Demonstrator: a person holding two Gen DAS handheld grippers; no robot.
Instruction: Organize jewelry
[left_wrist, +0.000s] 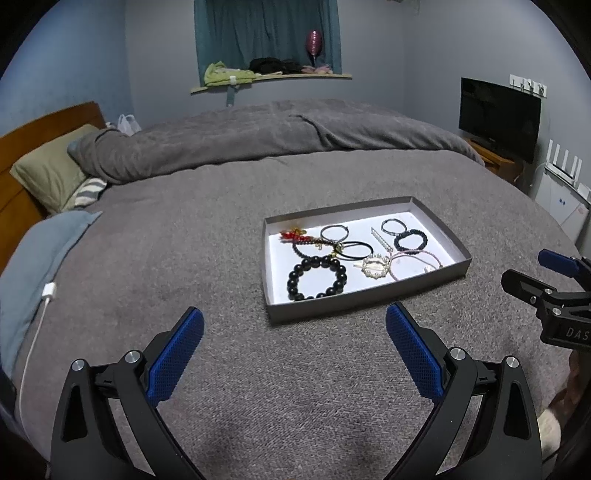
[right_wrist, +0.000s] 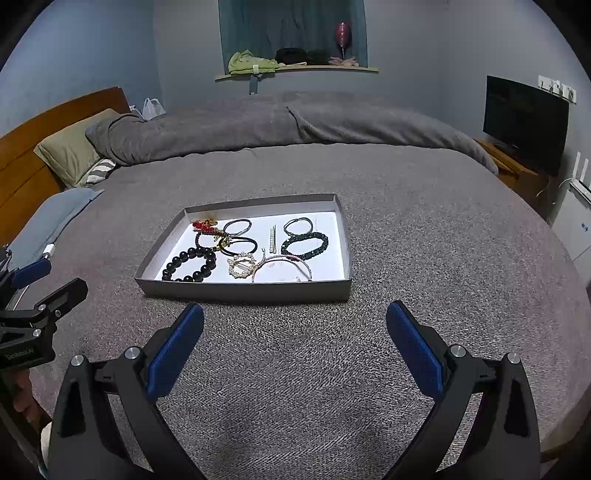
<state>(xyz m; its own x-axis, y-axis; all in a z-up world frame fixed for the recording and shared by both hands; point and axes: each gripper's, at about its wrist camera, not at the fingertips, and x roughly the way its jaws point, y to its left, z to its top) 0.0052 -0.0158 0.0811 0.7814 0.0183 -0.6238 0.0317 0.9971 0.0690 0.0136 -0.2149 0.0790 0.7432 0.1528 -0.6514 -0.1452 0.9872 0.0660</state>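
Note:
A shallow grey tray (left_wrist: 362, 301) (right_wrist: 243, 291) with a white floor lies on the grey bed cover. In it lie a big black bead bracelet (left_wrist: 317, 277) (right_wrist: 189, 264), a pearl ring clip (left_wrist: 376, 266) (right_wrist: 242, 264), a pink thin bracelet (left_wrist: 415, 258) (right_wrist: 282, 266), a dark braided bracelet (left_wrist: 410, 240) (right_wrist: 304, 245), a black hair tie (left_wrist: 354, 250) (right_wrist: 239, 245), silver hoops (left_wrist: 334, 232) (right_wrist: 237, 226), a pearl hair pin (left_wrist: 380, 240) (right_wrist: 272, 239) and a red beaded piece (left_wrist: 291, 235) (right_wrist: 203, 225). My left gripper (left_wrist: 294, 332) and right gripper (right_wrist: 294, 332) hover open before the tray, holding nothing.
Grey blanket (left_wrist: 258, 136) is bunched at the bed's far side. Pillows (left_wrist: 48, 173) and a wooden headboard (left_wrist: 22, 147) stand at left, with a white charging cable (left_wrist: 35, 332). A television (left_wrist: 498, 118) on a wooden stand sits at right. A window shelf (left_wrist: 269, 79) holds clothes.

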